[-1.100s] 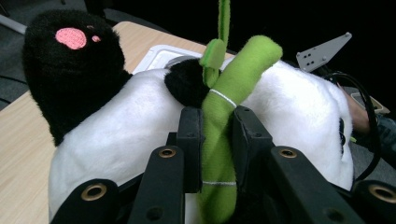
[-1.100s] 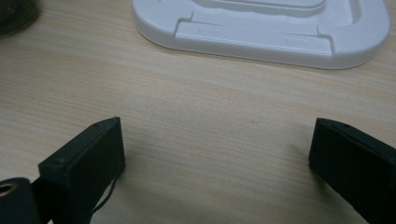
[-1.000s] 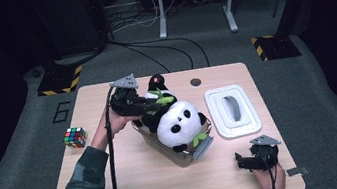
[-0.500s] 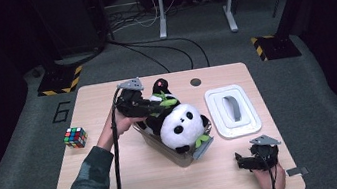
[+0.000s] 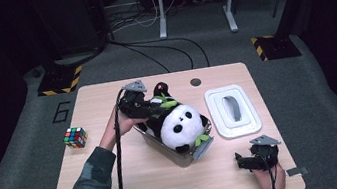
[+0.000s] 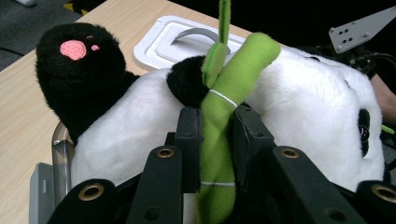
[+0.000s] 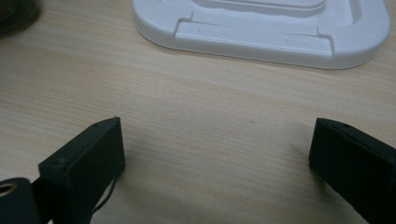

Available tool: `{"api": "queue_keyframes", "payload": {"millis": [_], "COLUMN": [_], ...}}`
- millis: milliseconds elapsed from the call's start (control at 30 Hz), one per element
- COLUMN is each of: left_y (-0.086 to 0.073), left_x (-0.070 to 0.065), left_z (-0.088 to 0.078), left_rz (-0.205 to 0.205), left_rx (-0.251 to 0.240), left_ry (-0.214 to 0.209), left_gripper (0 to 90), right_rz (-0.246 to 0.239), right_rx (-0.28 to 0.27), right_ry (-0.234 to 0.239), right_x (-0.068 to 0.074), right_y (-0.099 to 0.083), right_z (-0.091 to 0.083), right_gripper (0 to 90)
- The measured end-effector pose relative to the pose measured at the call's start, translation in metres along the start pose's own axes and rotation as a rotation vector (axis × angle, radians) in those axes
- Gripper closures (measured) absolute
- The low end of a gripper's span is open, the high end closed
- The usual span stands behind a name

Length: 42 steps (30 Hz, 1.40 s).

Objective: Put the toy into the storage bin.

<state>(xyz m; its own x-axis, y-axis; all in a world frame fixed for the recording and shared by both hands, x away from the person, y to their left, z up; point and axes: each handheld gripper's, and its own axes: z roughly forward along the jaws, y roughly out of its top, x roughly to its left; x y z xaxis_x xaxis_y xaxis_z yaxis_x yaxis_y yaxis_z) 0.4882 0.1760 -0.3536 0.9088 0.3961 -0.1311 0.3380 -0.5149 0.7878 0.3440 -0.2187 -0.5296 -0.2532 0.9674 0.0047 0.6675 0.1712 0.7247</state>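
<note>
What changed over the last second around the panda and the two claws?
The left claw, shut on the panda's green bamboo stalk, shifted slightly toward the table's middle, taking the plush panda with it in the clear bin. No new grasp or release. The right claw, open, kept its place near the white lid; the puzzle cube did not move.

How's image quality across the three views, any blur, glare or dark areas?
High view: wooden table evenly lit, floor edges fall to black, slightly soft. Left gripper view: green plush stalk fairly sharp, no glare. Right gripper view: white lid bright, not blown out; right hand-held gripper a little soft close up.
</note>
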Motion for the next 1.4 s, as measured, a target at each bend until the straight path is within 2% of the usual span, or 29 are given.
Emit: {"api": "queue_keyframes", "payload": {"millis": [133,233,400,567,633,700,733,867,1033,1200,1333,1400], "left_y": [-0.001,-0.003,-0.002,0.006,0.009,0.012,0.013,0.013,0.010,0.003,-0.001,-0.002], "left_x": [-0.004,-0.007,-0.011,-0.024,-0.029,-0.031,-0.034,-0.036,-0.036,-0.033,-0.033,-0.034], "left_z": [0.002,0.004,0.001,0.001,0.003,0.008,0.011,0.024,0.033,0.049,0.059,0.060], "left_rz": [-0.006,-0.019,-0.045,-0.037,-0.031,-0.035,-0.034,-0.027,-0.038,-0.041,-0.035,-0.030], "left_rx": [0.017,0.047,0.012,-0.004,-0.005,-0.007,-0.001,0.037,0.060,0.120,0.150,0.141], "left_ry": [0.023,0.046,0.040,0.050,0.071,0.084,0.105,0.138,0.134,0.124,0.128,0.131], "left_gripper": [68.7,55.3,36.6,27.2,24.5,23.1,22.6,21.5,22.7,23.2,23.4,23.7], "right_rz": [-0.001,-0.001,0.000,0.000,0.000,0.000,0.000,-0.001,-0.003,-0.003,-0.002,-0.002], "right_rx": [0.000,0.000,0.000,0.000,-0.001,0.000,-0.001,-0.001,-0.002,-0.002,-0.002,-0.002], "right_ry": [-0.001,-0.002,0.000,0.000,0.000,0.000,-0.001,0.001,0.002,0.002,0.002,0.002], "right_x": [0.000,0.000,0.000,0.000,0.000,0.000,0.000,0.000,0.000,0.000,0.000,0.000], "right_y": [0.000,0.000,0.000,0.000,0.000,0.000,0.000,0.000,0.000,0.000,0.000,0.000], "right_z": [0.000,0.000,0.000,0.000,0.000,0.000,0.000,0.000,0.000,0.000,0.000,0.000], "right_gripper": [2.7,2.7,2.7,2.7,2.7,2.7,2.8,2.8,2.9,2.9,3.0,3.0]}}
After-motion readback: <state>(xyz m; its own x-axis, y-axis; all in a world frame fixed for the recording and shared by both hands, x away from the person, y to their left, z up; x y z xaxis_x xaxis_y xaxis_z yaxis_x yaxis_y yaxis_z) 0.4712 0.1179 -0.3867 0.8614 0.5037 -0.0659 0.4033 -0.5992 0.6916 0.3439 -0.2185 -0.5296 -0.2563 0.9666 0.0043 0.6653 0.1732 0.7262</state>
